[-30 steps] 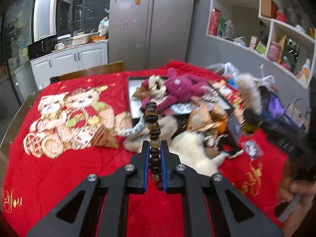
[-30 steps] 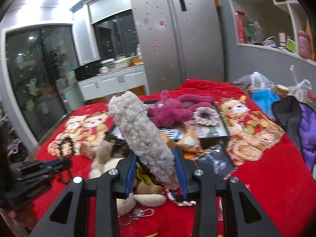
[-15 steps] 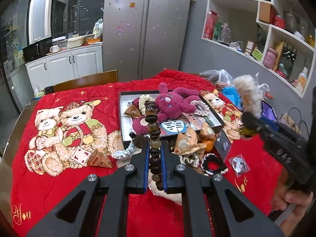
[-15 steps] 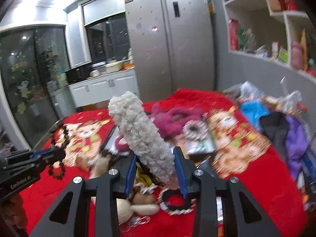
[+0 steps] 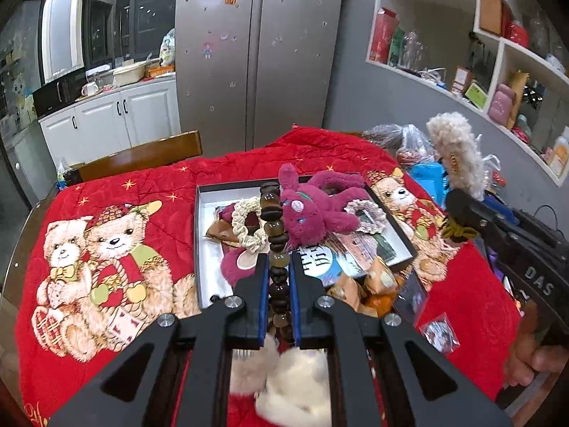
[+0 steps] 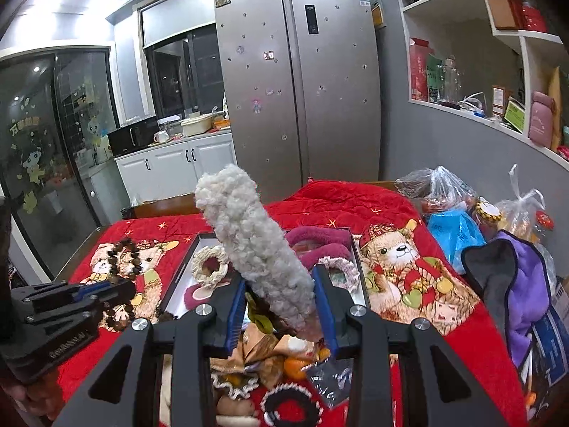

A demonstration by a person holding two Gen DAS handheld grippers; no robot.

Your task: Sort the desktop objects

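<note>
Over the red blanket: both grippers hang above the clutter, each with one item lifted clear
Left gripper [image 5: 277, 274]: clamped on a bead bracelet [image 5: 274, 235] of brown and amber beads; the strand runs up between the blue pads and stands above the tips
Right gripper [image 6: 281, 306]: closed on a fluffy cream plush piece [image 6: 256, 249], which sticks up and leans left; the pads press its lower end
Box [image 5: 206, 235]: black-rimmed and white inside, mid-table; it already holds a magenta plush toy [image 5: 309, 213], a cream scrunchie [image 5: 249, 227], a pale pink scrunchie [image 5: 366, 213] and some printed cards
Left to sort: a heap at the box's near edge; a black-and-white scrunchie [image 6: 290, 405], an orange item, small packets, a white furry toy [image 5: 295, 384] under the left gripper
Progress: judged roughly midway; several soft things are boxed, two are in the air, a fair pile waits
Unclear: where the two held items belong; the box looks likeliest
</note>
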